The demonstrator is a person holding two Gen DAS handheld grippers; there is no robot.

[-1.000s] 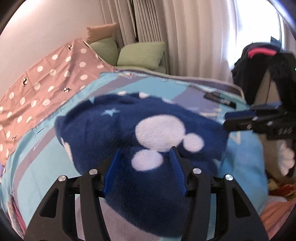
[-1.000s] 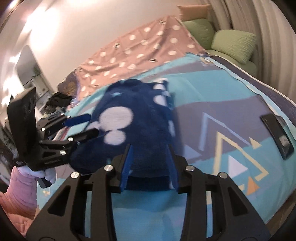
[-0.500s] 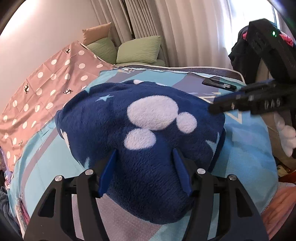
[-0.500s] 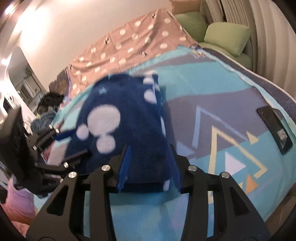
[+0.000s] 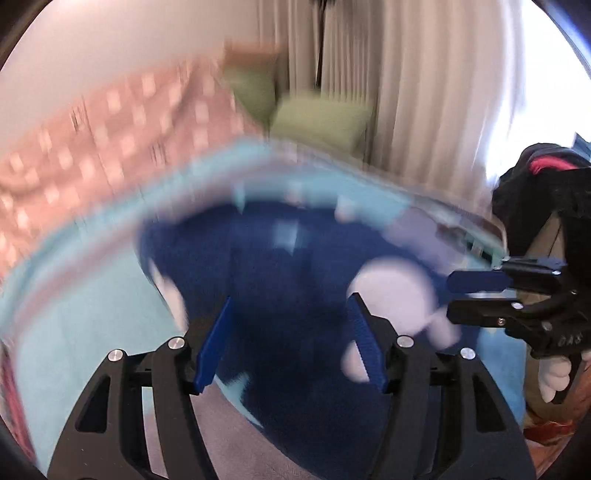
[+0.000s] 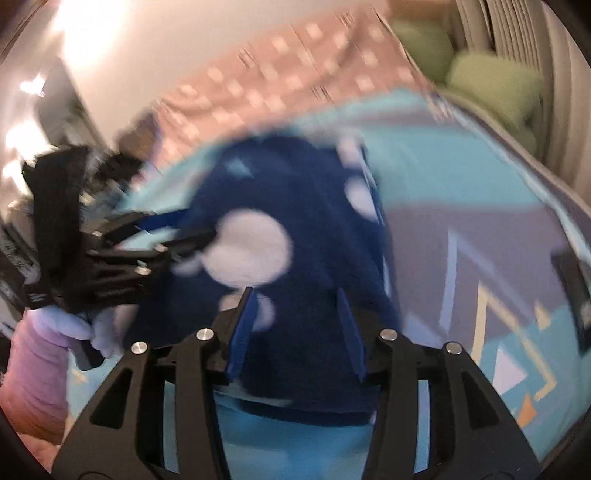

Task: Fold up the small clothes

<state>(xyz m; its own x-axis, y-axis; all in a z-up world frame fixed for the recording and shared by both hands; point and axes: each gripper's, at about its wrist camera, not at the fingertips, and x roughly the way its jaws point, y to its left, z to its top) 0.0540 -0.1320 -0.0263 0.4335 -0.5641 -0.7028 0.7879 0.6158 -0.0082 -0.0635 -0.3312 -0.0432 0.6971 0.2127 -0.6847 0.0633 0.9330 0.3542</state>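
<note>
Bedspread in turquoise with geometric shapes carries the navy fleece garment, white-blotched, long axis running away toward the spotted pink sheet. Motion blur hides detail and any lettering. Both the left gripper and the right gripper stand wide over its near edge.

Both my views smear with motion blur; only my tongs' black frames stay crisp. Daylight burns white through the curtains (top right of my left view), glare blooms on the wall, fisheye edges go dark.
</note>
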